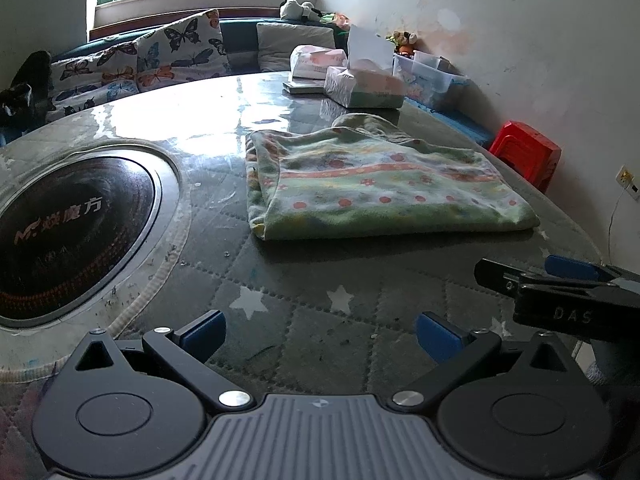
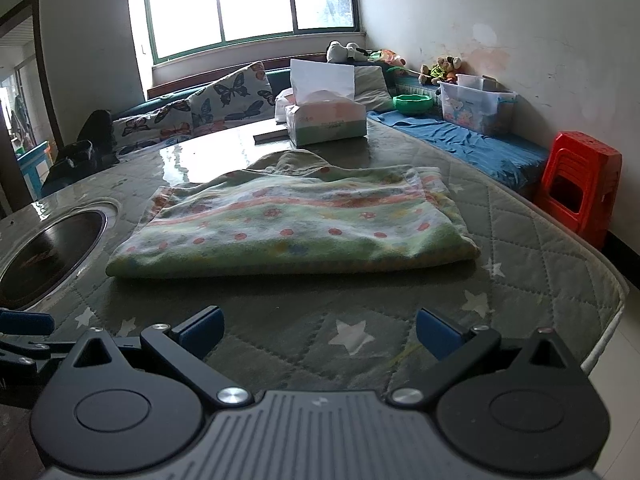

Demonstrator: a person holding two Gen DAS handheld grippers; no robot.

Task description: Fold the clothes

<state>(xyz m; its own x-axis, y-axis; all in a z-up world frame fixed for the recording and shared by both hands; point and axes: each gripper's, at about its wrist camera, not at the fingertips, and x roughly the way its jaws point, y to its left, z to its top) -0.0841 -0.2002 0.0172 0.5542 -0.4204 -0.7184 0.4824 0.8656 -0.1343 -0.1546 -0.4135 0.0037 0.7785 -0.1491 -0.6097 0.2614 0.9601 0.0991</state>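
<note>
Although the task is to fold clothes, the pictures suggest most of that work is already done, and reading from left to right bears this out. At the far left sits the round black glass induction cooker [image 1: 68, 232] sunk into the grey-green quilted surface with white stars [image 1: 340, 320], with nothing lying on it. Next comes the left gripper [image 1: 320, 336], hovering low over bare quilting with its blue-padded jaws spread wide and nothing between them. Ahead of it, toward the middle of the surface and well apart from both tools, lies the pale green fleece garment with red dots and an orange stripe [image 2: 296, 228], gathered into a flat, layered rectangle with a rounded fold along its near edge; a plain greenish flap pokes out at its far side, so I judge one more tidy-up or a final fold may remain. Behind it stands the white and green tissue box [image 2: 326, 120]. The right gripper [image 2: 318, 334] is likewise released, jaws parted over empty quilting near the surface's front edge. Farthest right, off the surface, is the red plastic stool [image 2: 580, 184]. No other clothes are visible waiting.
</note>
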